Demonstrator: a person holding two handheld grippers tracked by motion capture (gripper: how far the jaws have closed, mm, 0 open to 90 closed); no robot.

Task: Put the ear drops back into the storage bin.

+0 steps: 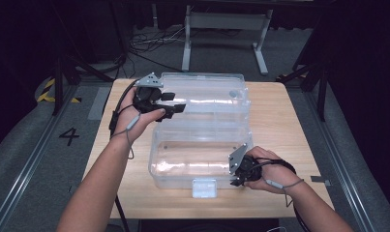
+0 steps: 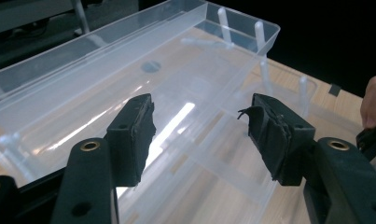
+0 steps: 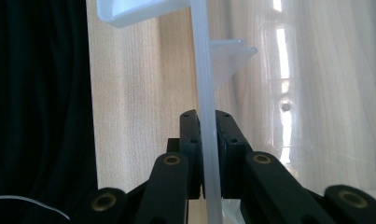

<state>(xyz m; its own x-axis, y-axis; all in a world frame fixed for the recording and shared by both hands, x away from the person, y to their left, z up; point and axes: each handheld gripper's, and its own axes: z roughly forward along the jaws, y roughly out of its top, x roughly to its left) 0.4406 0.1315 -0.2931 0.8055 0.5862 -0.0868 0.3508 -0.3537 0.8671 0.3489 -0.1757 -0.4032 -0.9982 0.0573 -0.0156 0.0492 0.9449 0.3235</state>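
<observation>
Box: clear plastic box (image 1: pixel 183 159), centre of frame on the worktop (image 1: pixel 279 121), lid (image 1: pixel 207 94) swung back.
Right claw (image 3: pixel 206 119): pinching the box's right wall, lower right.
Left claw (image 2: pixel 197 119): spread, above the lid, upper left.
Obscured: front latch (image 1: pixel 204 187) blurred.

box span: clear plastic box (image 1: pixel 202 159) and its opened lid (image 1: pixel 207 96) fill the centre of the table (image 1: pixel 279 125), mid frame, high view
right side: wide bare wood strip to frame right of the box, free pass
left side: narrower bare strip, crossed by the left forearm
near edge: latch (image 1: pixel 204 187) juts out; right gripper (image 1: pixel 237 170) clamped on the box's right wall, blocks that corner
over lid: left gripper (image 1: pixel 175 102) hangs there, jaws apart, nothing between
</observation>
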